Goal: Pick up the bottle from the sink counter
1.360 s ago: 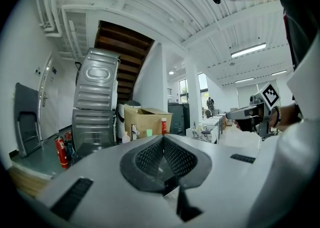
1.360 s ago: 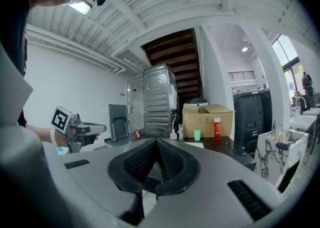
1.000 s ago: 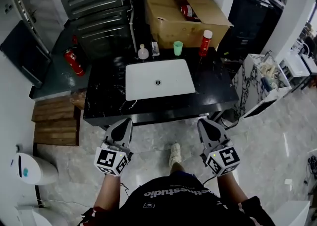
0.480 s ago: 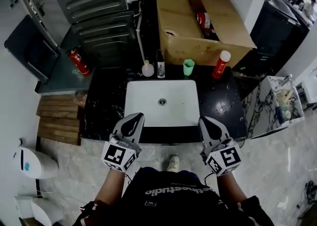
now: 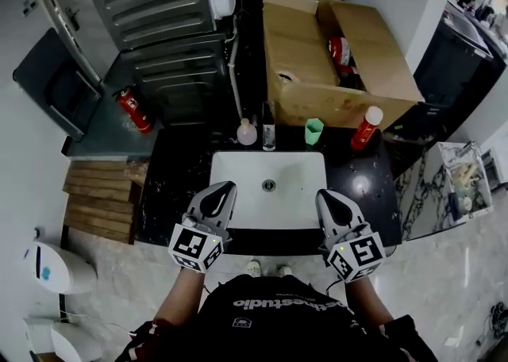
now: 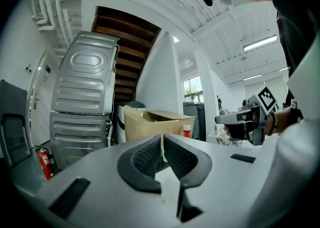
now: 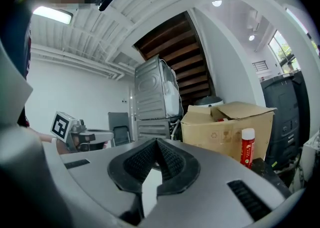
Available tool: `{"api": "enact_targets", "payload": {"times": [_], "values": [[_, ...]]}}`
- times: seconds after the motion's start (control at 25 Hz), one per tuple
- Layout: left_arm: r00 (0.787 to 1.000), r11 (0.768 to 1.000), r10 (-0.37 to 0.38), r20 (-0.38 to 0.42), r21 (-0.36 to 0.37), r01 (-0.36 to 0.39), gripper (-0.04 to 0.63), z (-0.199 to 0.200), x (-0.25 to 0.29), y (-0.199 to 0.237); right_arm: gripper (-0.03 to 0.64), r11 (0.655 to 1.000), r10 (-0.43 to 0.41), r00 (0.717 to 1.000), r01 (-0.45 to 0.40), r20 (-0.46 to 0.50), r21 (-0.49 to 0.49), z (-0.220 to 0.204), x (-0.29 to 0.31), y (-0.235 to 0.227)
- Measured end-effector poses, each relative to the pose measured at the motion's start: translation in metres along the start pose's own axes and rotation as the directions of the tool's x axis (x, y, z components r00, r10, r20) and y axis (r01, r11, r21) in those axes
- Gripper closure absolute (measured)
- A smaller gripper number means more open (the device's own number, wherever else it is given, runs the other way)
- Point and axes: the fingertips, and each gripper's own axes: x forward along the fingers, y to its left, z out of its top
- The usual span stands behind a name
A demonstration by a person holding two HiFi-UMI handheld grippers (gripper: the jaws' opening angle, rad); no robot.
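Note:
On the black sink counter (image 5: pixel 361 186), behind the white basin (image 5: pixel 262 206), stand a red bottle with a white cap (image 5: pixel 366 129), a small pale pink bottle (image 5: pixel 247 133), a slim dark bottle (image 5: pixel 268 136) and a green cup (image 5: pixel 314 131). My left gripper (image 5: pixel 225 189) hovers over the basin's front left corner, shut and empty. My right gripper (image 5: pixel 325 194) hangs over the basin's front right corner, also shut and empty. The red bottle (image 7: pixel 246 147) shows right of my right gripper's (image 7: pixel 156 151) closed jaws. It also appears beyond my left gripper (image 6: pixel 161 144), as the red bottle (image 6: pixel 187 132).
An open cardboard box (image 5: pixel 341 59) stands behind the counter. Grey metal appliances (image 5: pixel 171 27) and a red fire extinguisher (image 5: pixel 136 110) are at the back left. Wooden pallets (image 5: pixel 99 198) lie left of the counter, a marble-patterned unit (image 5: pixel 444 190) to its right.
The view has closed in on the counter. Both grippers have moved forward from the floor in front of it to above the basin's front edge, and stay shut.

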Motion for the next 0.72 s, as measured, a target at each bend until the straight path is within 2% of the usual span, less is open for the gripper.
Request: {"api": "enact_targets", "payload": {"times": [0.12,0.24,0.4,0.56,0.72], "values": [[1.000,1.000,-0.021,0.015,-0.013,0.021,0.574,0.000,0.013,0.013,0.580,1.000,-0.017,1.000,0.017,0.003,0.002,0.002,0.010,0.000],[0.999,0.999,-0.044,0.014,-0.011,0.044,0.481,-0.004,0.032,0.028,0.580,0.999,-0.037,0.999,0.037,-0.002,0.001,0.000,0.025,-0.003],[0.999,0.999,-0.051,0.006,-0.014,0.051,0.448,-0.022,0.064,0.054,0.580,0.999,-0.051,0.999,0.051,-0.014,-0.003,-0.002,0.044,-0.001],[0.999,0.999,-0.037,-0.016,-0.025,0.037,0.418,-0.054,0.104,0.082,0.580,0.998,-0.067,0.996,0.068,-0.064,0.013,-0.005,0.059,0.001],[0.999,0.997,-0.027,-0.038,-0.078,0.024,0.387,-0.099,0.157,0.118,0.580,0.997,-0.082,0.994,0.081,-0.075,-0.014,-0.004,0.078,-0.009]]}}
